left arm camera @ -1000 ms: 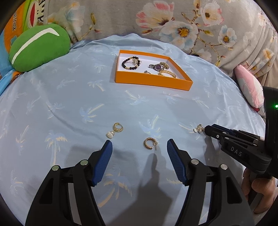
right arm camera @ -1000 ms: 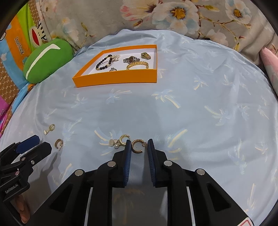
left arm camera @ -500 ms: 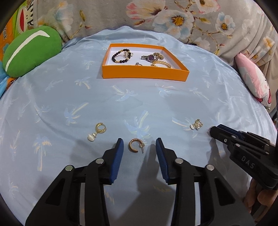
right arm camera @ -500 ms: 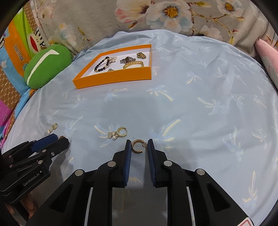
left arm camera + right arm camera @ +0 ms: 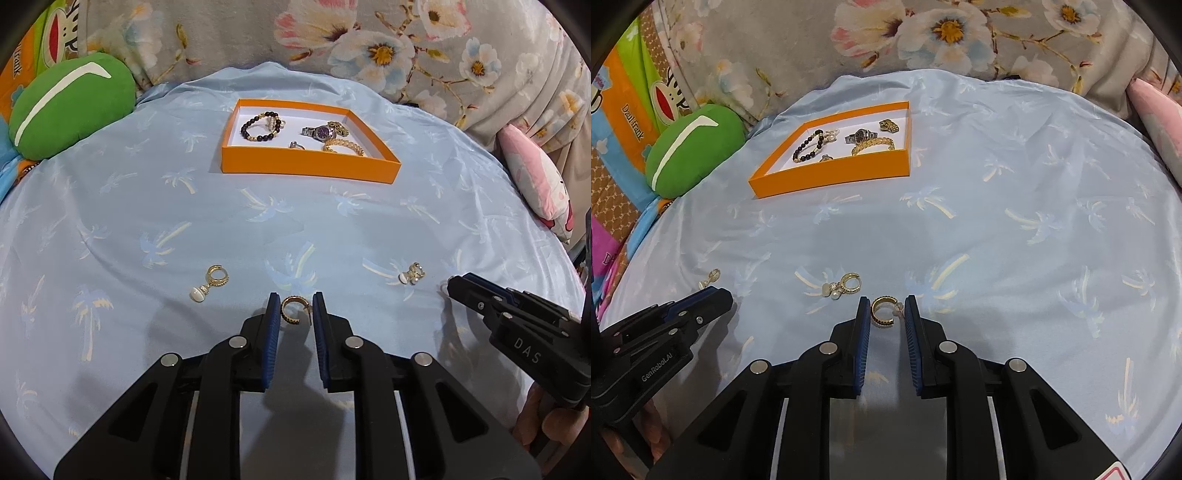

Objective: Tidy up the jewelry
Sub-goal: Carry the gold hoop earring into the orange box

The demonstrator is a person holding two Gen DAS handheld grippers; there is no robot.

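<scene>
An orange tray [image 5: 310, 170] [image 5: 827, 177] at the back of the blue cloth holds a bead bracelet, a watch, a gold chain and a ring. My left gripper [image 5: 294, 314] is shut on a gold hoop earring [image 5: 291, 310], its pads against both sides. My right gripper [image 5: 885, 314] is shut on a second gold hoop earring [image 5: 882, 310]. A pearl drop earring [image 5: 208, 282] lies left of the left gripper. Another pearl drop earring [image 5: 844, 285] [image 5: 412, 275] lies just left of the right gripper.
A green cushion [image 5: 70, 110] lies at the back left and a pink one [image 5: 535, 188] at the right. A floral blanket runs along the back. The right gripper's body [image 5: 517, 325] shows in the left wrist view, the left gripper's body [image 5: 653, 339] in the right wrist view.
My left gripper moved forward and closed from wide open onto its hoop earring. My right gripper stayed shut on its hoop and lifted slightly back from the pearl earring.
</scene>
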